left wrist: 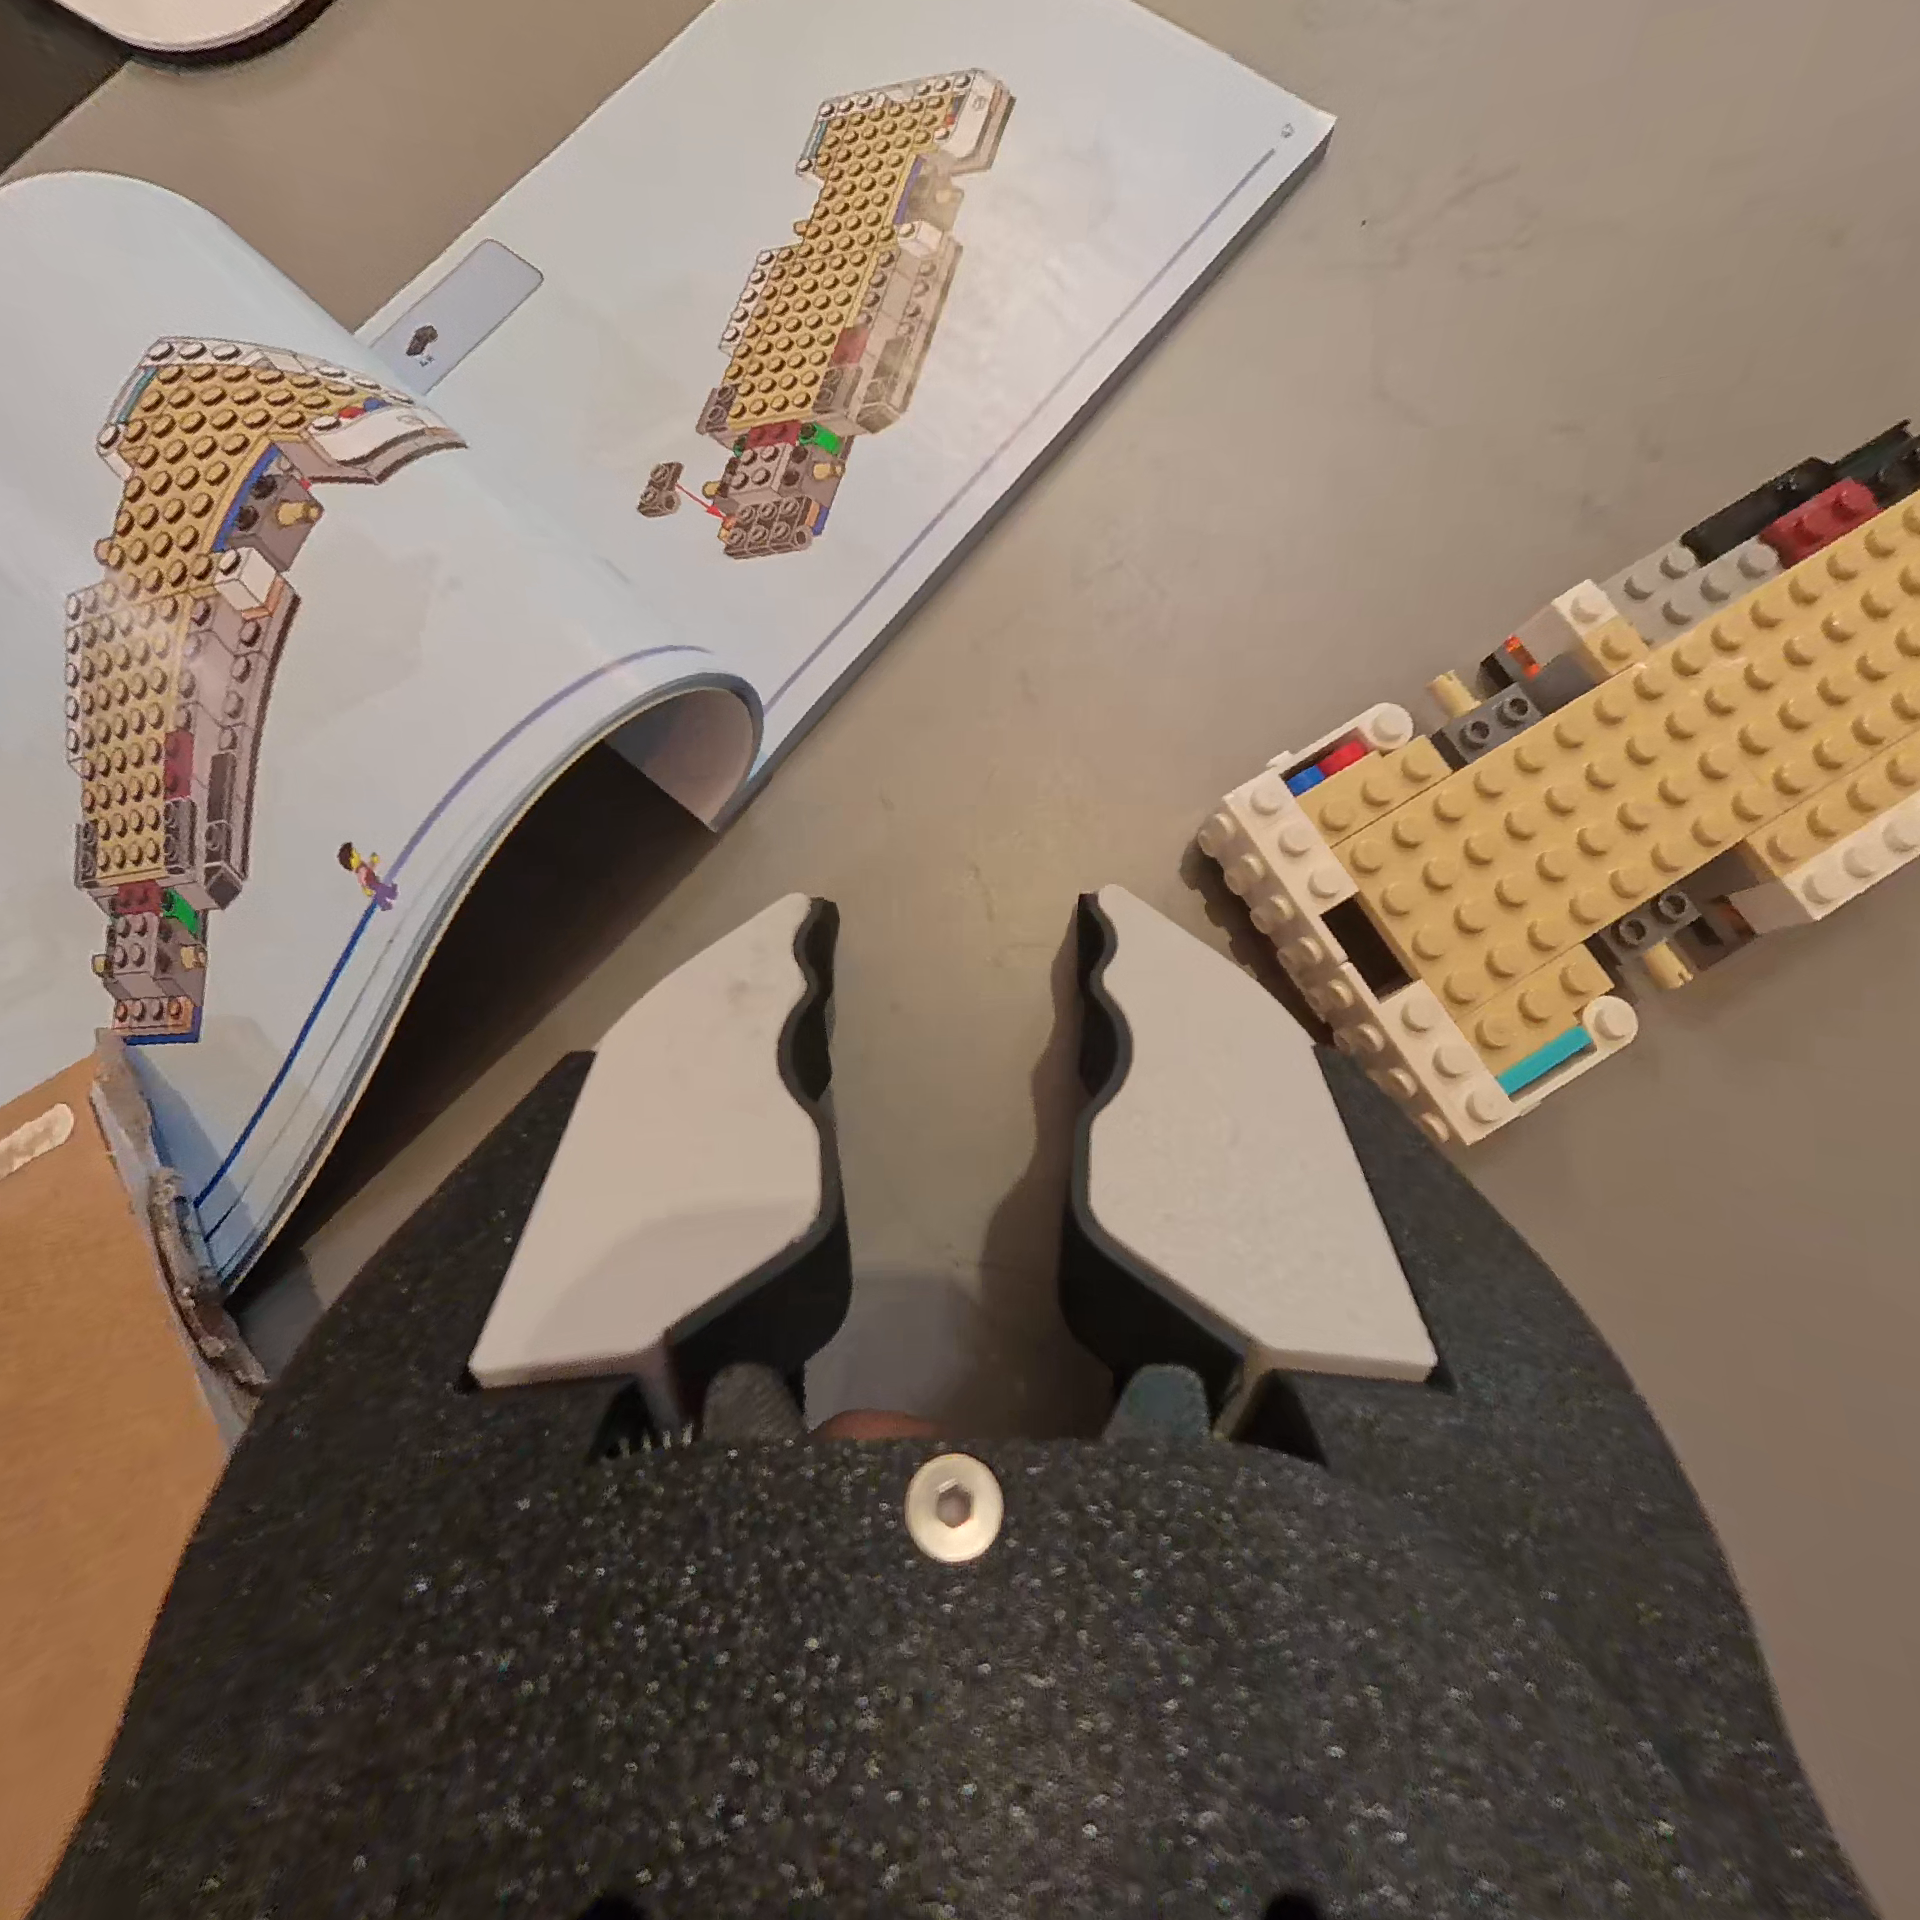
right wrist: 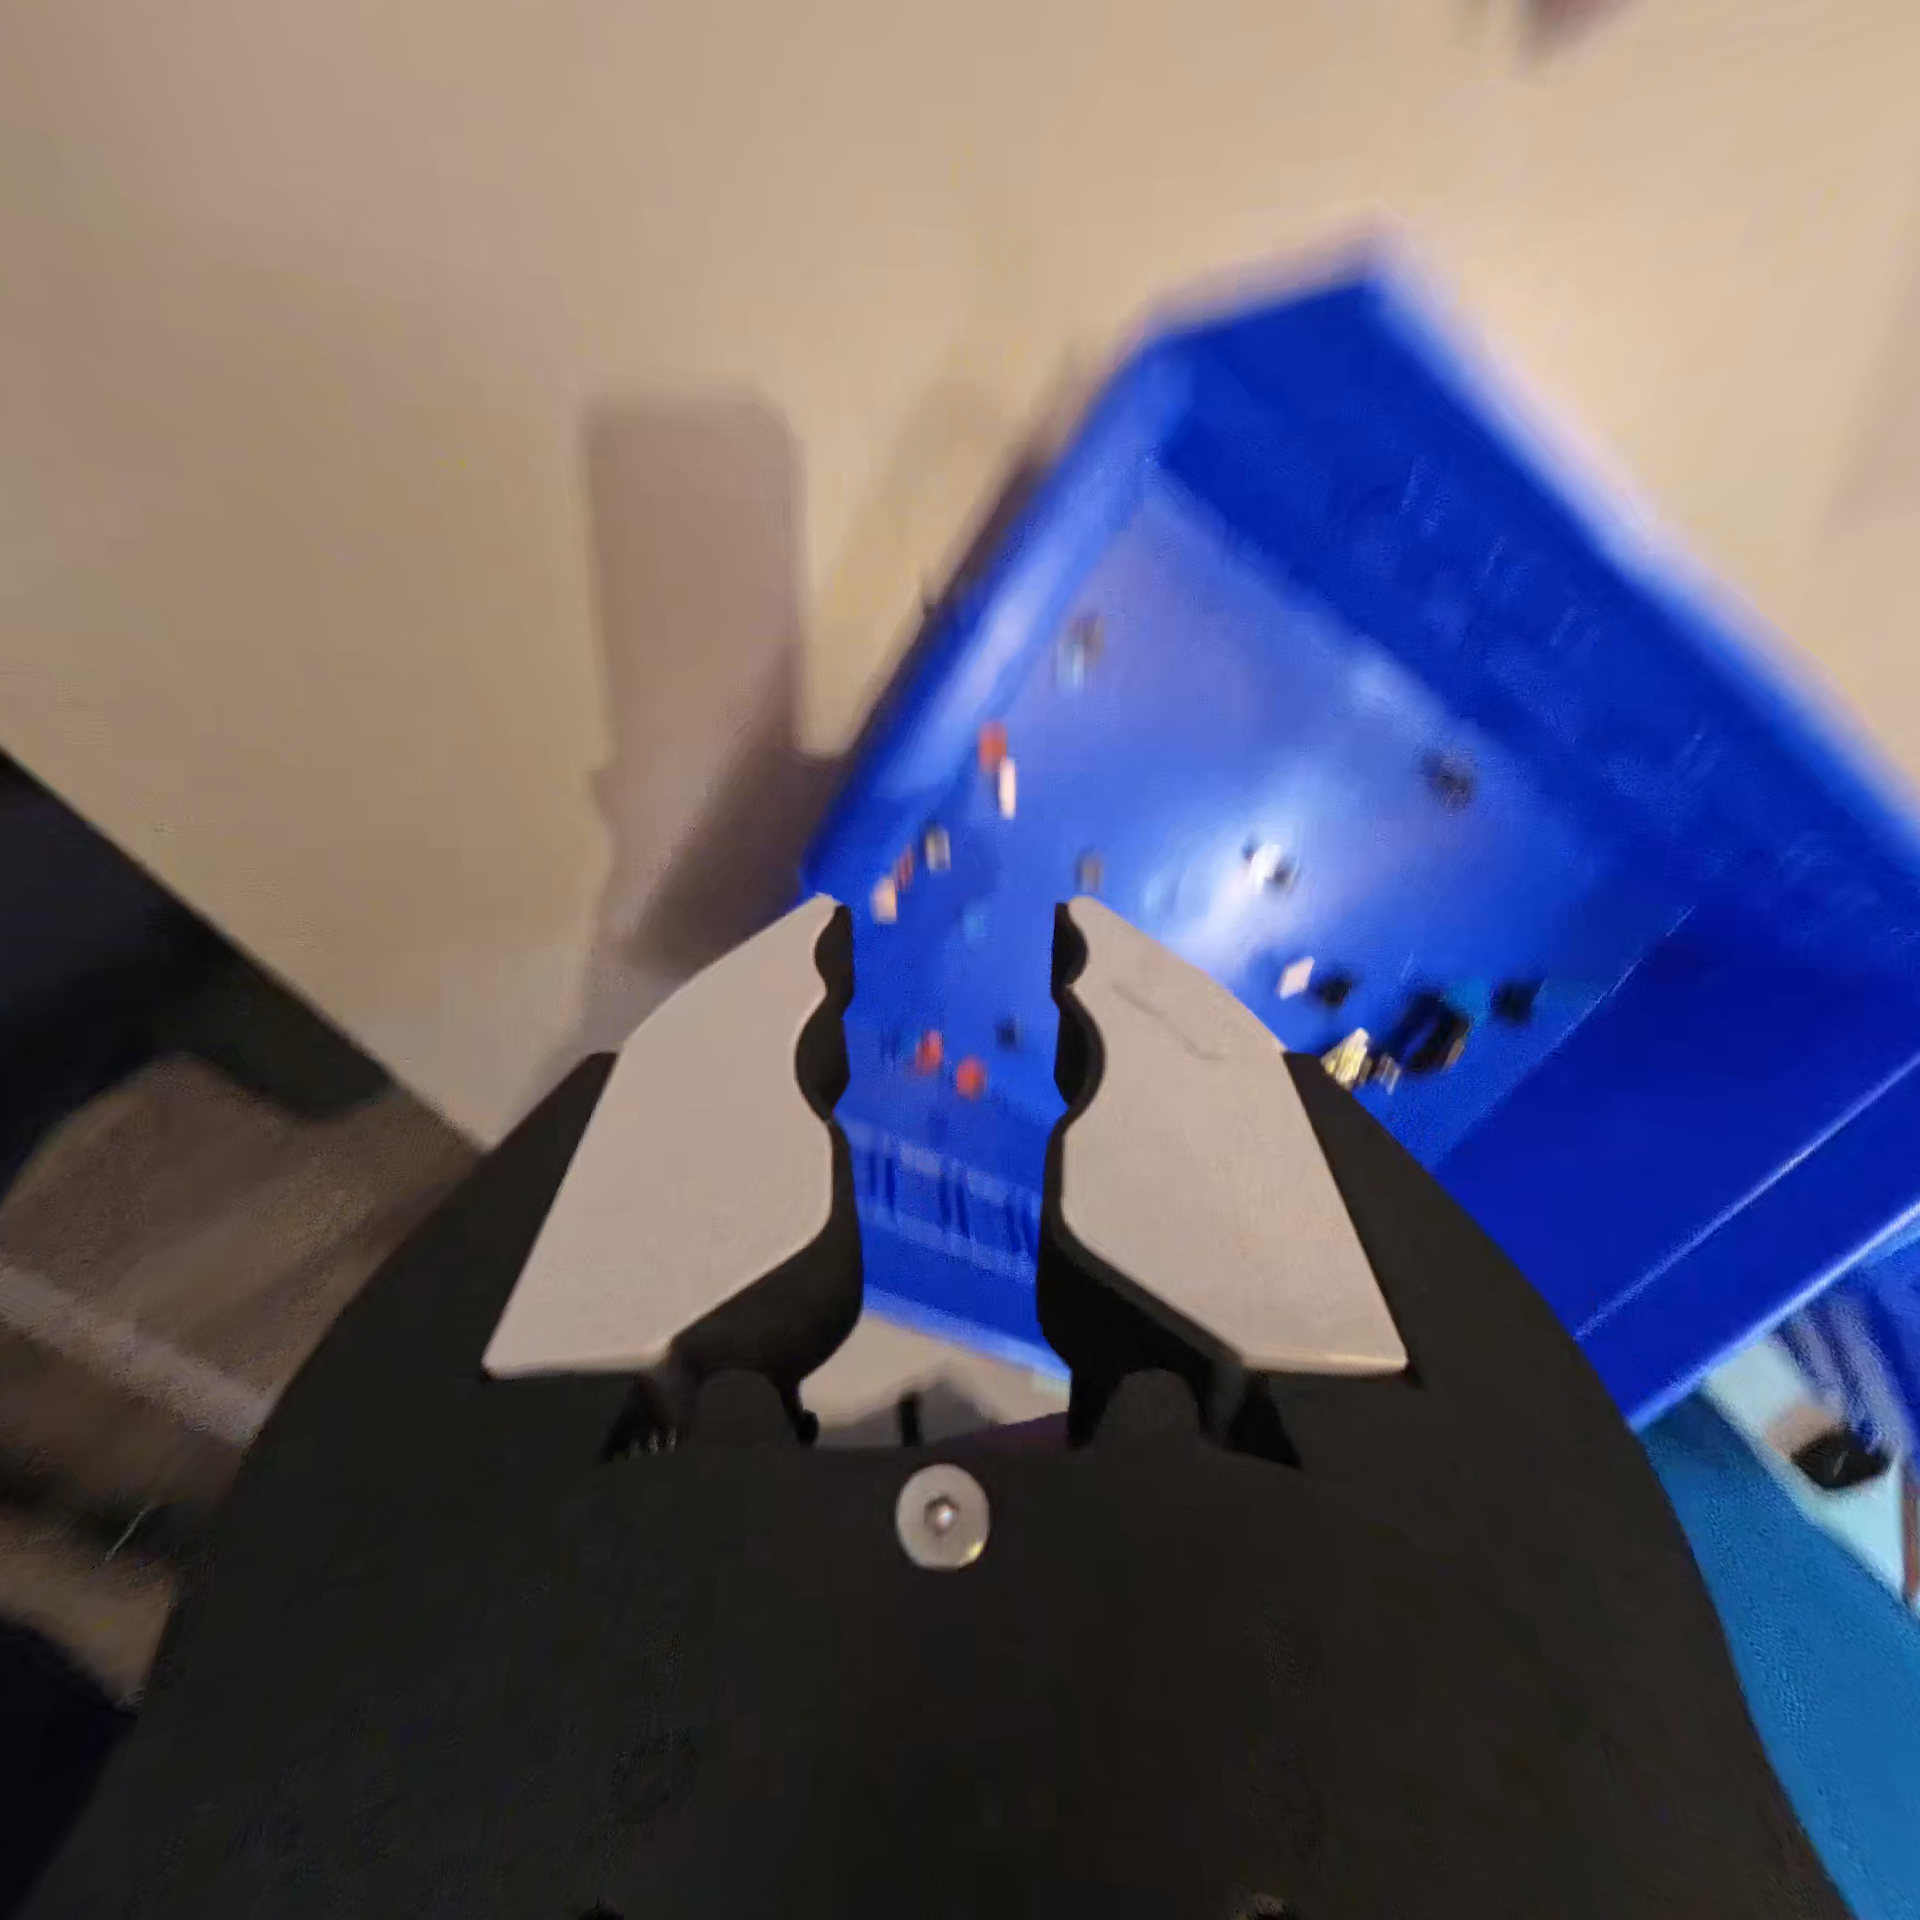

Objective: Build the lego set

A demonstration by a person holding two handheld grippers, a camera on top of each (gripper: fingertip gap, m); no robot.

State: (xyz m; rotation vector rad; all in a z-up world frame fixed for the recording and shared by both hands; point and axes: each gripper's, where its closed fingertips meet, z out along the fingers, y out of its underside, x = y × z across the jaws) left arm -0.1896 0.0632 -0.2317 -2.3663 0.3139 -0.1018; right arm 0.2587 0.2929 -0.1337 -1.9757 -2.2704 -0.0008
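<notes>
The left gripper hangs over a bare stretch of grey table. Its two grey fingers stand well apart with nothing between them but table surface; they hold nothing and touch nothing.

To its left lies an open, light blue instruction booklet with pictures of a brick model; one page curls up in a loop near the left finger. To its right lies a partly built toy-brick model, a long tan studded plate edged with white bricks, its near white corner just beside the right finger.

The right gripper points down into a bright blue plastic bin standing on a pale surface. Small loose pieces, red, white and dark, lie scattered on the bin floor. These grey fingers are also parted, somewhat less widely, and grip nothing. This view is smeared by motion, so I cannot tell how near the tips are to the pieces.

Risks, as a judgement: the left gripper's right finger could nudge the model's white corner and shift it or loosen bricks. The curled page could catch the left finger. In the bin, small pieces lying close together could be missed or pushed aside by wide fingers.
</notes>
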